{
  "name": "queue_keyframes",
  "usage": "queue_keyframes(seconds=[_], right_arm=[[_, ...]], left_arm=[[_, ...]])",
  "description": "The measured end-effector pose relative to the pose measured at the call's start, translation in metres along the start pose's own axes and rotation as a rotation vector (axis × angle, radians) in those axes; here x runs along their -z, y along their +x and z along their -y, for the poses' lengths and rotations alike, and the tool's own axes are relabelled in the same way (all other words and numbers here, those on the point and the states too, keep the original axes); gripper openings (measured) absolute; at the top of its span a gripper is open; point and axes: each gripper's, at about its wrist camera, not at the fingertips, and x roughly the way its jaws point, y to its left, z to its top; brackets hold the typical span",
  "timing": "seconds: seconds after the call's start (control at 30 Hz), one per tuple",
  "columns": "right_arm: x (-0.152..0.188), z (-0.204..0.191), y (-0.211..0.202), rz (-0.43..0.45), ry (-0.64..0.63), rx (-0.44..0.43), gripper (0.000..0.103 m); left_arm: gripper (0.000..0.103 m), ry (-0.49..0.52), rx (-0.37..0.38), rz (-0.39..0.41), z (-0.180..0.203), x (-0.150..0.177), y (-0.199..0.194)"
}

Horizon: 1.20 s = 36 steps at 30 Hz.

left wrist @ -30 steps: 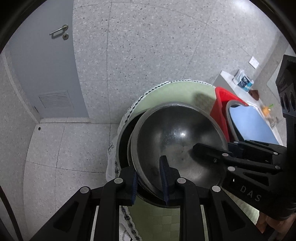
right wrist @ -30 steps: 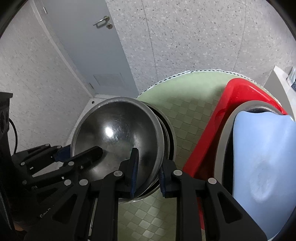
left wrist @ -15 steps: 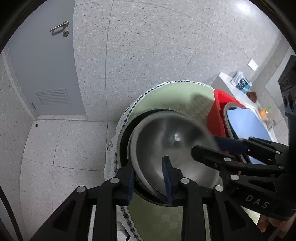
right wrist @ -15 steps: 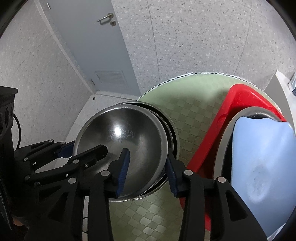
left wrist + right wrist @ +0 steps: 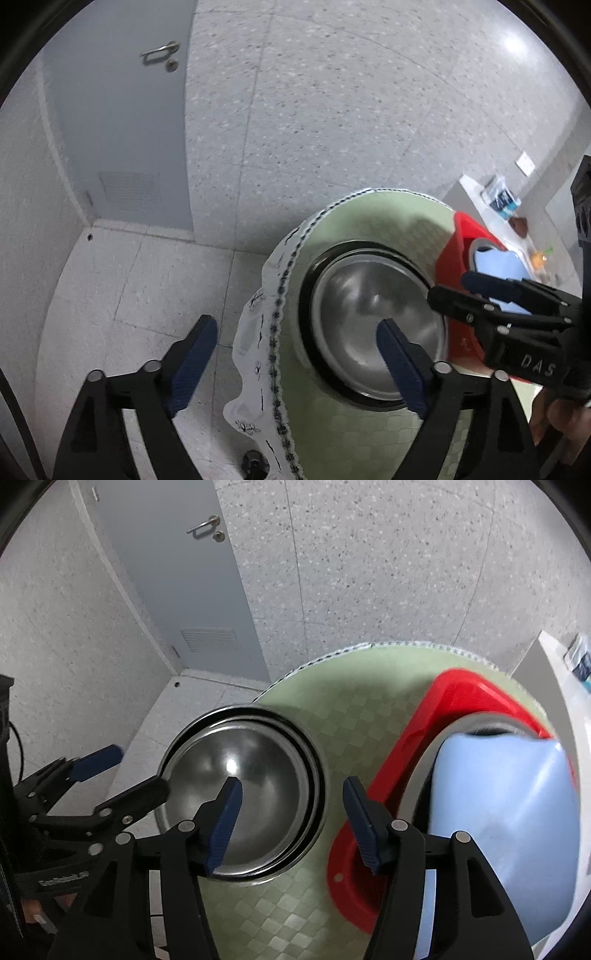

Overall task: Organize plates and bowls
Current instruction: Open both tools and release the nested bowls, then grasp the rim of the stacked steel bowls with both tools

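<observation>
Left wrist view is blurred, and how many steel bowls (image 5: 373, 317) are nested cannot be counted; the stack sits on the round green checked tablecloth (image 5: 373, 236) beside a red basin (image 5: 465, 701), whose pale blue contents are cut off. Smooth, shiny and round, the top bowl lies free. Both tongs point steeply down: left gripper (image 5: 295, 354) spreading wide apart, right gripper (image 5: 291, 819) opening astride the rim, pads clear.

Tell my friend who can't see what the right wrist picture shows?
A shiny steel bowl sits nested in a stack on a green checked tablecloth. The right tool is opening above its rim, gripping nothing. A red basket holds a blue dish.
</observation>
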Motion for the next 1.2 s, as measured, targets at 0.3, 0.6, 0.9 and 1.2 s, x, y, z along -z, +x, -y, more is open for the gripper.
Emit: queue_keyframes(seconds=[0.3,0.6,0.9,1.2], right_arm=[[-0.012,-0.005,0.04,-0.108,-0.128,0.009,0.065],[-0.017,-0.008,0.067,-0.201,-0.202,-0.024,0.065],[-0.019,-0.007,0.064,-0.229,-0.193,-0.066,0.042],[-0.014,0.003,0.049,-0.193,-0.099,-0.155,0.032]], left_arm=[[0.088,-0.026,0.0,-0.08,0.004,0.014,0.022],[0.074,-0.032,0.013,-0.092,0.01,0.01,0.038],[0.044,-0.034,0.023,-0.104,0.009,0.004,0.053],[0.037,-0.083,0.045,-0.096,-0.001,0.003,0.05]])
